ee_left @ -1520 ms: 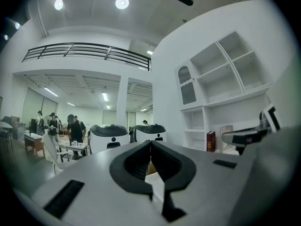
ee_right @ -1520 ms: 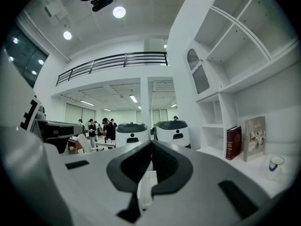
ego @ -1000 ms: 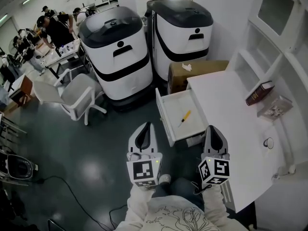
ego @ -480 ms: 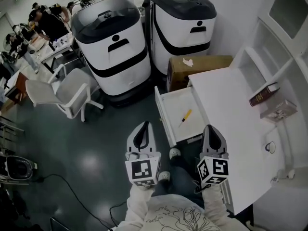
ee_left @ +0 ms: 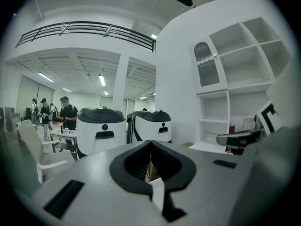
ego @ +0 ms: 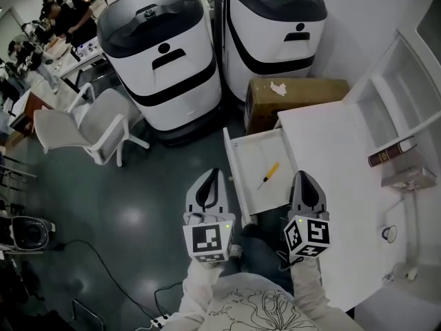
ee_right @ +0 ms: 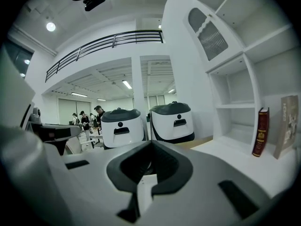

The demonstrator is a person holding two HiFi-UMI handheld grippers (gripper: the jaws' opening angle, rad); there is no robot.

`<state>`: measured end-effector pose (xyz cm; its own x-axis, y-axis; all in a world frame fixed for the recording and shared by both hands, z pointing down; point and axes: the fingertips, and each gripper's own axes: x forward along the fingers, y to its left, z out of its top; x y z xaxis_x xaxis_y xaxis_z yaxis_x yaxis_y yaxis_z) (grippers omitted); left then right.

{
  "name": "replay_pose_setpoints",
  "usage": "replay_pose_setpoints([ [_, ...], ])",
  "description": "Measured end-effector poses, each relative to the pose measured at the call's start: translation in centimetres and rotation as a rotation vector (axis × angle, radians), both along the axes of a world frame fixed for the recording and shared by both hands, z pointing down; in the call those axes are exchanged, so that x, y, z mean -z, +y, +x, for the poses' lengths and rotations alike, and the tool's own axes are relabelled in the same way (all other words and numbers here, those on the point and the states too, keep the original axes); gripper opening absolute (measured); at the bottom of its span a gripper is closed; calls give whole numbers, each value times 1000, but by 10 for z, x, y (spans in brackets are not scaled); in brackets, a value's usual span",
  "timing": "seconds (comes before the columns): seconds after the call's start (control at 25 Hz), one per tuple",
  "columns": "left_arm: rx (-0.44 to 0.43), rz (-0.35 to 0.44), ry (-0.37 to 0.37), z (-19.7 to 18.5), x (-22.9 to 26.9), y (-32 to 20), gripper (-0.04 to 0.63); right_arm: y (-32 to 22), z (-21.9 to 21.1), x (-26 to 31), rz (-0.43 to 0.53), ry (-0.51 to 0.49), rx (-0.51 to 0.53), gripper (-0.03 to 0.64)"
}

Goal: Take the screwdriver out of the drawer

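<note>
A yellow-handled screwdriver [ego: 269, 174] lies loose in the open white drawer [ego: 239, 179], which is pulled out from the white desk [ego: 337, 150]. My left gripper [ego: 210, 174] hovers over the floor just left of the drawer's front, jaws shut and empty. My right gripper [ego: 304, 178] is held over the desk edge just right of the drawer, also shut with nothing in it. The left gripper's [ee_left: 150, 142] tips meet in its own view, as do the right gripper's [ee_right: 150, 142] in the right gripper view. Neither gripper view shows the screwdriver.
Two large white-and-black machines [ego: 162, 54] stand behind the drawer, with a cardboard box [ego: 296, 98] beside the desk. A white chair [ego: 83, 133] is at left, people at tables [ego: 55, 19] beyond. A dark red book [ego: 391, 152] rests on the desk shelving.
Both grippers have moved forward toward the drawer; the drawer and desk now sit closer beneath them. The screwdriver has not moved in the drawer.
</note>
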<state>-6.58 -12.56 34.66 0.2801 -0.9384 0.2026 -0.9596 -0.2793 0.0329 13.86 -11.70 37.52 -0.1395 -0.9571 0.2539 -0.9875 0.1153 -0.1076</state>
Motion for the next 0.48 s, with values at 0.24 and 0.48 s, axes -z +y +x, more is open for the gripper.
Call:
replay_pose_setpoints([
  [0.24,16,-52,-33,14,-23,-38,6,-45,10,-22,-44,-9,29,3],
  [0.48,35,-112,-48,23,-50,-67,6,-76,11,-52,-116,-10,61,3],
])
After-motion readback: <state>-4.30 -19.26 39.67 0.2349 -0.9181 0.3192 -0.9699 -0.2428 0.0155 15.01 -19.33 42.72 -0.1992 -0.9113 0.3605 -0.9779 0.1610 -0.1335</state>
